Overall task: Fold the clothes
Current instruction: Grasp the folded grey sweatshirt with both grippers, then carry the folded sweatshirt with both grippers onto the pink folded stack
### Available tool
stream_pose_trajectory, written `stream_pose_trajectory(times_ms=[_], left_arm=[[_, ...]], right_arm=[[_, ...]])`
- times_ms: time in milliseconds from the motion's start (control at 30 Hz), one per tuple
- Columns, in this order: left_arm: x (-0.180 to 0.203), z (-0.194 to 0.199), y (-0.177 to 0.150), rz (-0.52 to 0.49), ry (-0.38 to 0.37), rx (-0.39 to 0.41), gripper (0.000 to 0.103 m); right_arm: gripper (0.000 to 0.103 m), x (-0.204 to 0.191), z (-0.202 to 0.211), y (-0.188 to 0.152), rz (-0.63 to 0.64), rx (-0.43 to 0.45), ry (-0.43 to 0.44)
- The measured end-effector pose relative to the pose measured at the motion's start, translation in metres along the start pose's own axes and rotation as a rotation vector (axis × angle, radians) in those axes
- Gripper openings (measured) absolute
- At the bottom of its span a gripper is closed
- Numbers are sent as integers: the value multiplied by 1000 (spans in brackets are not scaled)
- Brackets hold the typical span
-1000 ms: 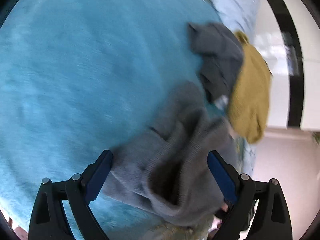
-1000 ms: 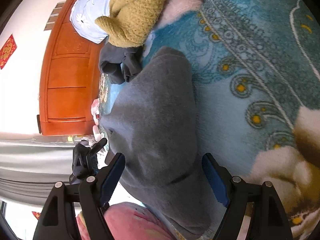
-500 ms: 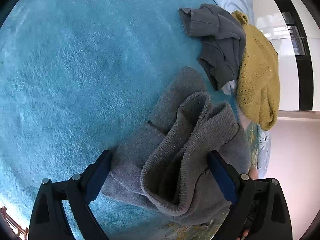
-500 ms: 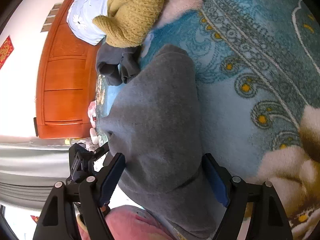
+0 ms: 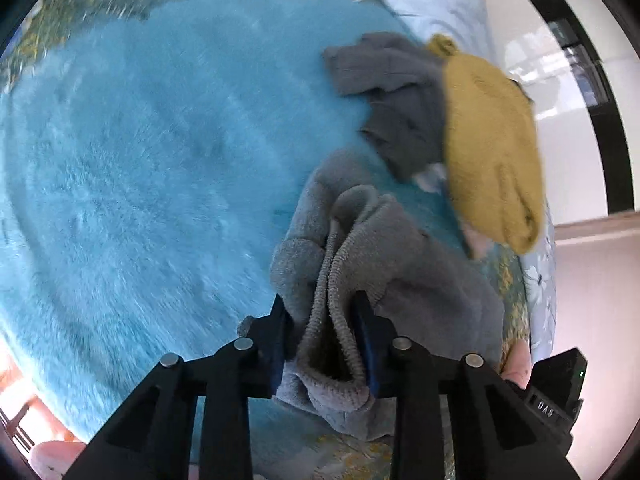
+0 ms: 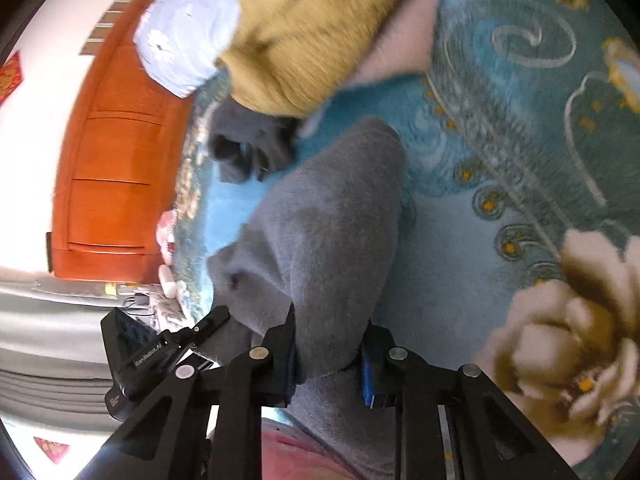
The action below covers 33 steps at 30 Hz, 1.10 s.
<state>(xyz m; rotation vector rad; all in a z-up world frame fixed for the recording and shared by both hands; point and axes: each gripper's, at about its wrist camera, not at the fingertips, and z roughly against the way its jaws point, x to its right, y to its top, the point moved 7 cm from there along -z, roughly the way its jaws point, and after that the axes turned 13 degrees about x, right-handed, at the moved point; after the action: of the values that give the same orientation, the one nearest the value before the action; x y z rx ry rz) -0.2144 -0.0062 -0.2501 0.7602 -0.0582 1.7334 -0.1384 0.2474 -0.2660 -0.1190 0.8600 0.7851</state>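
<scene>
While both the left claw (image 5: 322,334) and right claw (image 6: 329,354) pinch bunched edges of the grey garment (image 5: 360,248) trailing ahead across the blue blanket (image 5: 140,160), thick folds could slip free, collapsing the fold.

A grey fleece garment (image 5: 384,264) lies bunched on the blue blanket (image 5: 140,160), its ribbed hem gathered into upright folds. Beyond it a darker grey garment (image 5: 400,112) lies crumpled, and a mustard knit sweater (image 5: 492,140) overlaps its far side, near the blanket's patterned edge.
</scene>
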Motion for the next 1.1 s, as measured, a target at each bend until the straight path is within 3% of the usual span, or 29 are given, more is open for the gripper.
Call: stream_pose_trajectory(times_ms=[167,333,467,633,700,833,967,1100], left_arm=[[93,44,-4,-214,-96,61,30],[208,49,-50,-414,-192,6,30],[297,42,-117,-558,-270,-83,30],[391,17,-207,-683,-343,-204,30],[408,1,-234,-690,-357,-261,30],[431,-37,-277,-662,-351,-352,30],[436,-53,-287,-658,-328,-356,30],[459,-52,-279,-697,-384,-324,30]], right_arm=[[25,11,77,21,-31,127,64],[25,61,202,53,-51,345,52],[25,115,298,68,-61,495,-6],[25,193,390,68,-132,619,-107],[25,225,420,67,-168,658,-149],[25,271,443,74,-221,678,-199],[25,285,440,87,-222,666,-209],[25,281,449,105,-178,719,-167]])
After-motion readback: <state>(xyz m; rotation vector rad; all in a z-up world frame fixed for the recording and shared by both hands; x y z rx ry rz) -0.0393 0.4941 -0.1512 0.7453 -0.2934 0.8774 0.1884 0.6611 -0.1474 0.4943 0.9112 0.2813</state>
